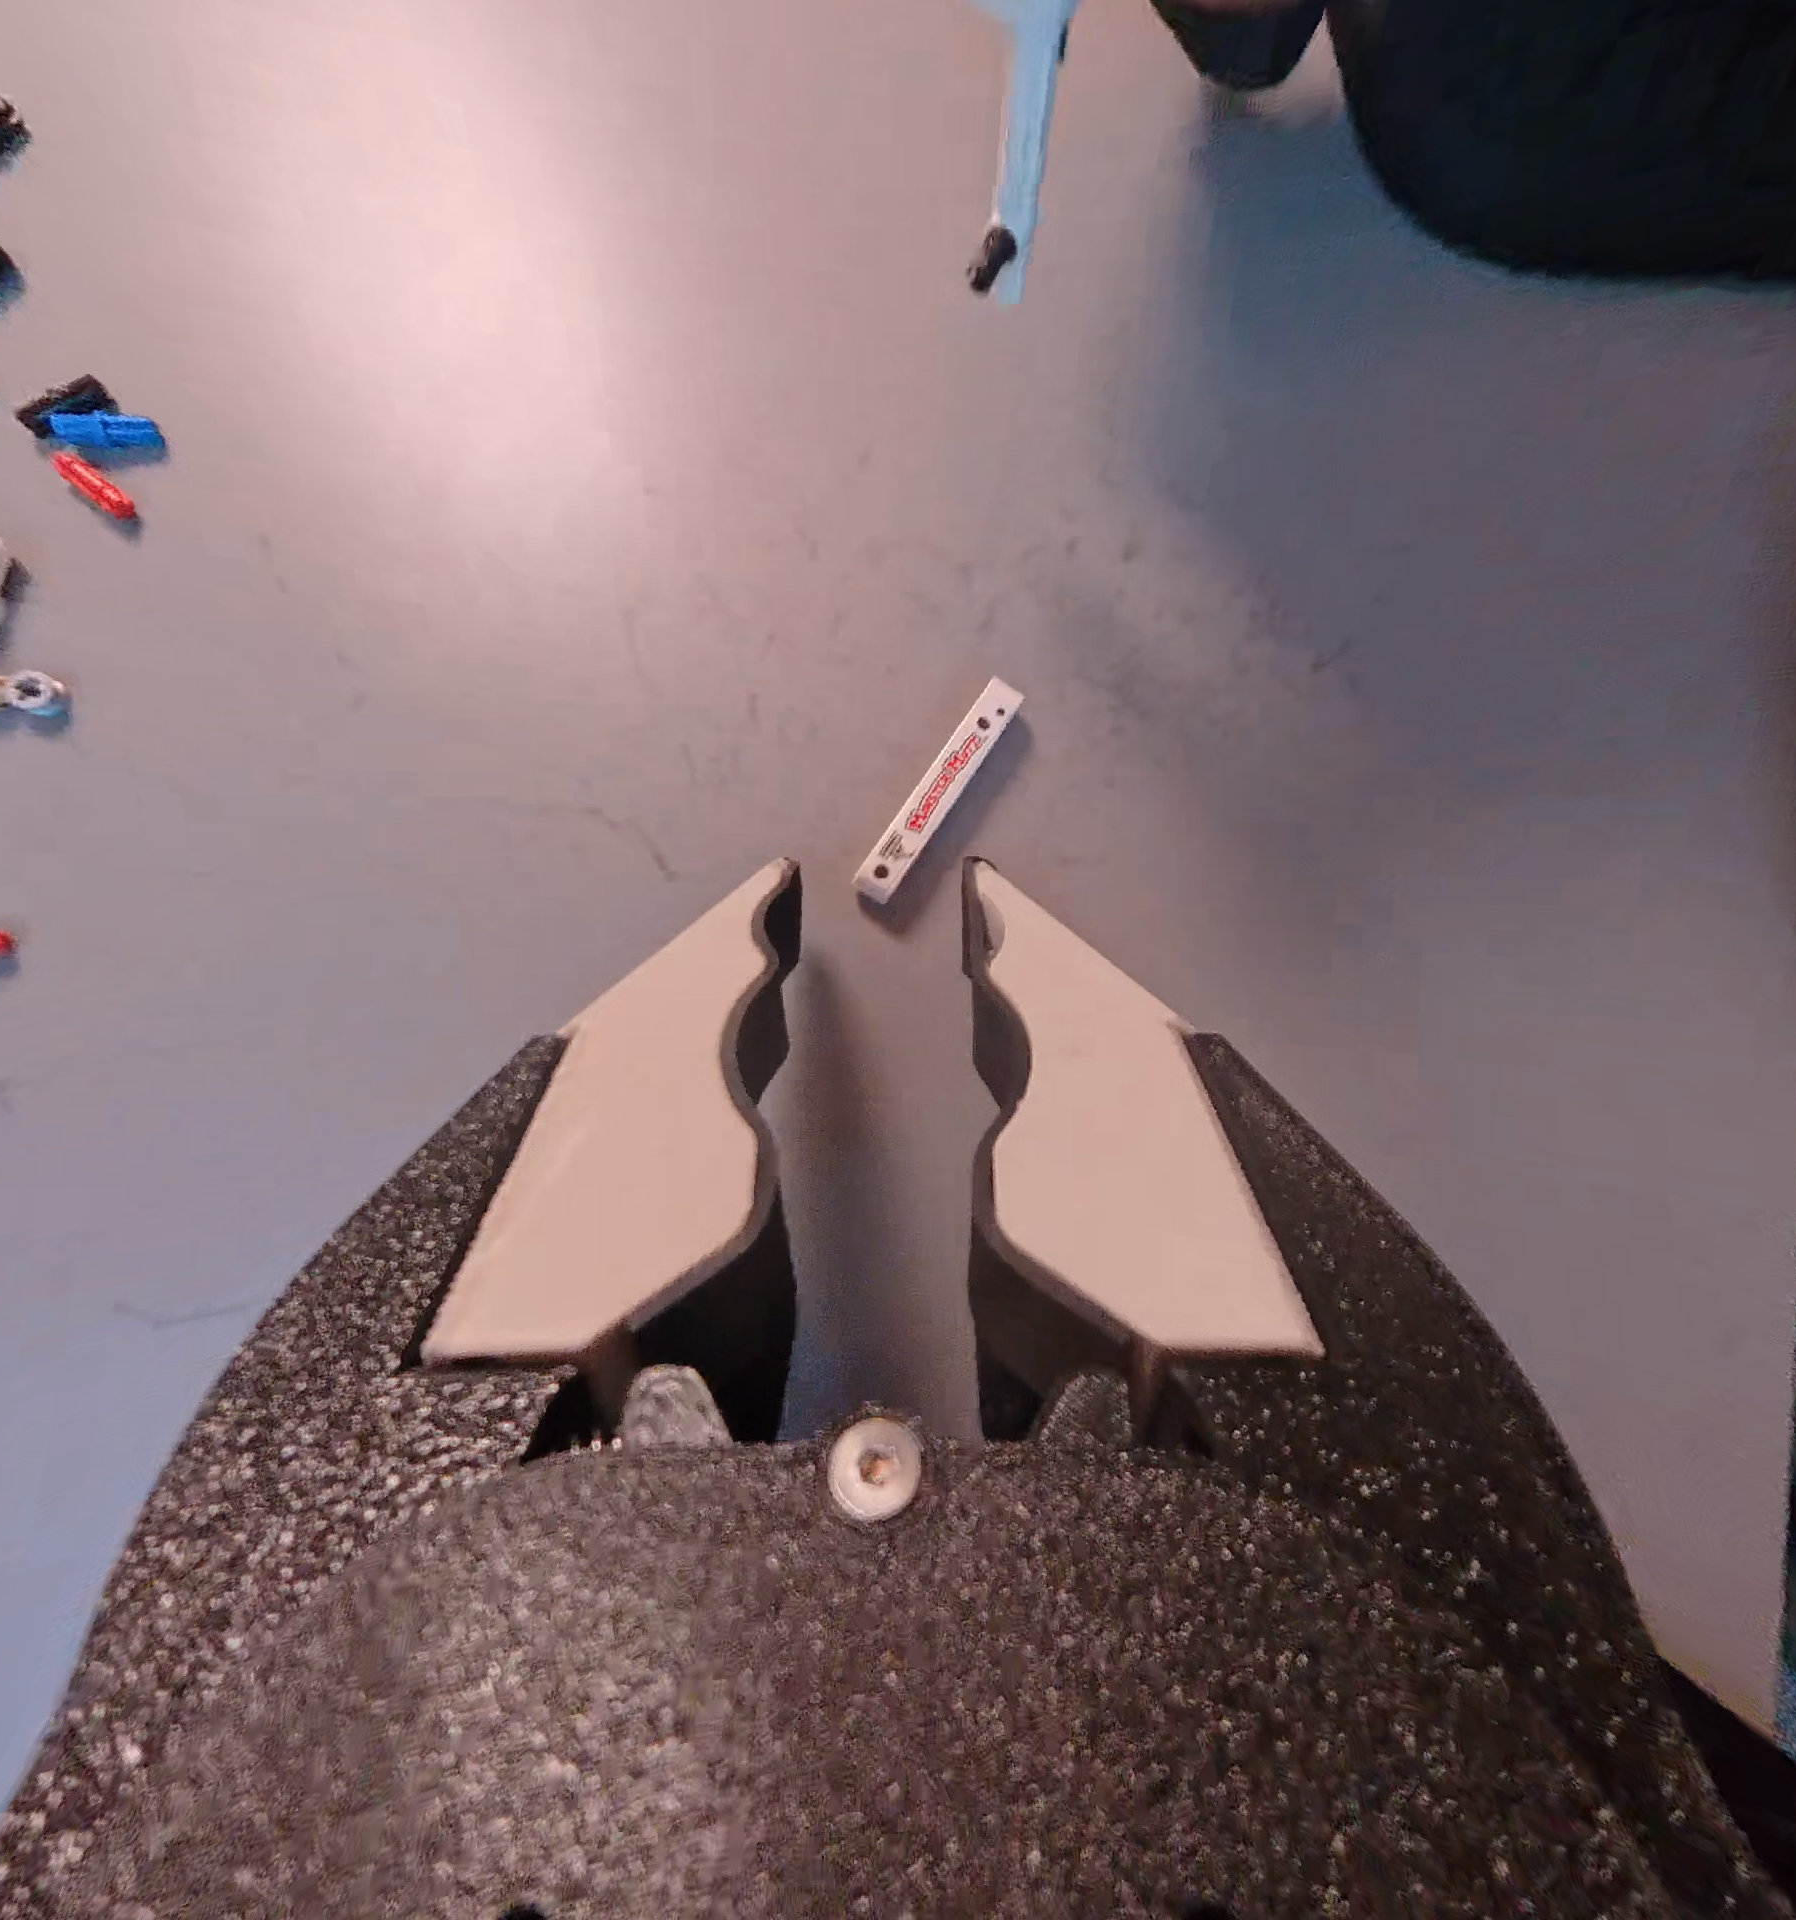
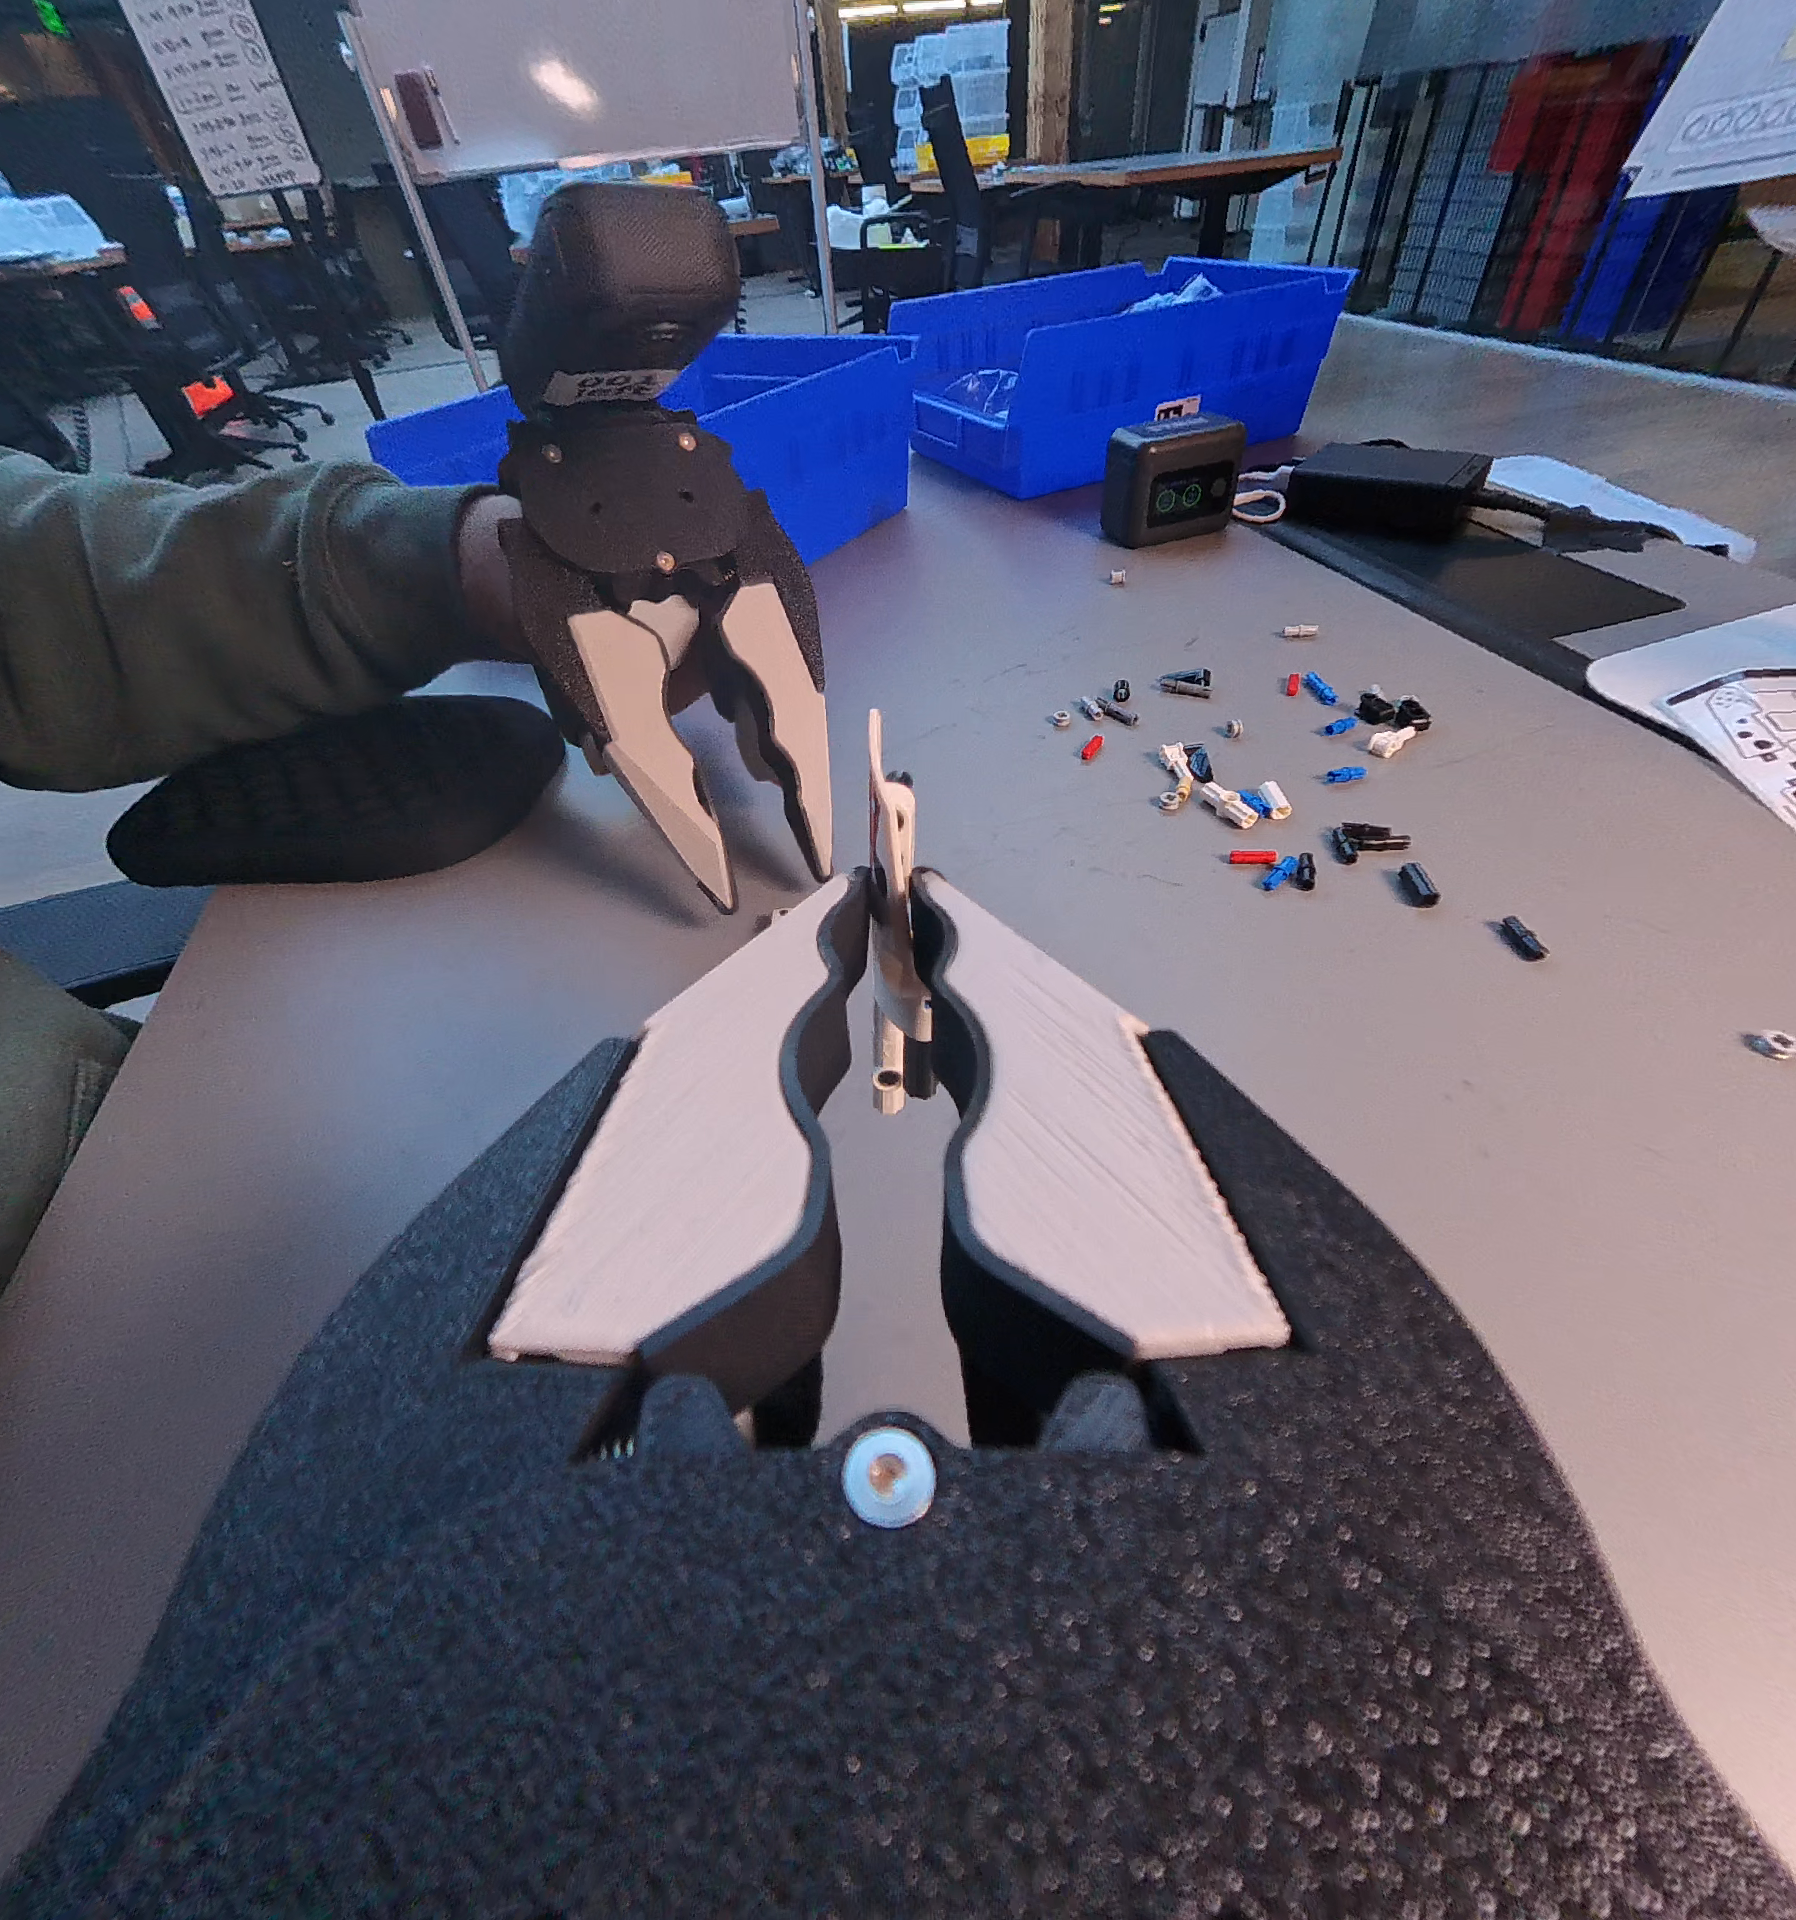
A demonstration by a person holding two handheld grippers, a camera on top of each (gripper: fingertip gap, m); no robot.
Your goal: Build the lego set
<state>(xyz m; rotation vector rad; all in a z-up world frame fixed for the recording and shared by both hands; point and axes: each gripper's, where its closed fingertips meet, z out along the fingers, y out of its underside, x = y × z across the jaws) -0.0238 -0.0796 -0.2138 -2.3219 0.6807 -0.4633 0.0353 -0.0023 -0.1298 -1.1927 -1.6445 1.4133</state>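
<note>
White beam point(image 1: 939, 800) flat on the table point(image 1: 458, 727), just ahead of the left gripper point(image 1: 881, 868), whose parted, empty jaws point down at it; its long axis runs slantwise off their line. The right gripper point(image 2: 889, 883), farther from the beam, clamps a part-built assembly point(image 2: 892, 831) upright.

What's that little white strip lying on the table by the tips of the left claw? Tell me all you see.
The white strip is a thin, flat plastic bar with printed red markings and small dark dots near each end. It lies flat and slanted on the grey table, its near end between the open tips of the left claw. The tips appear clear of it.
</note>
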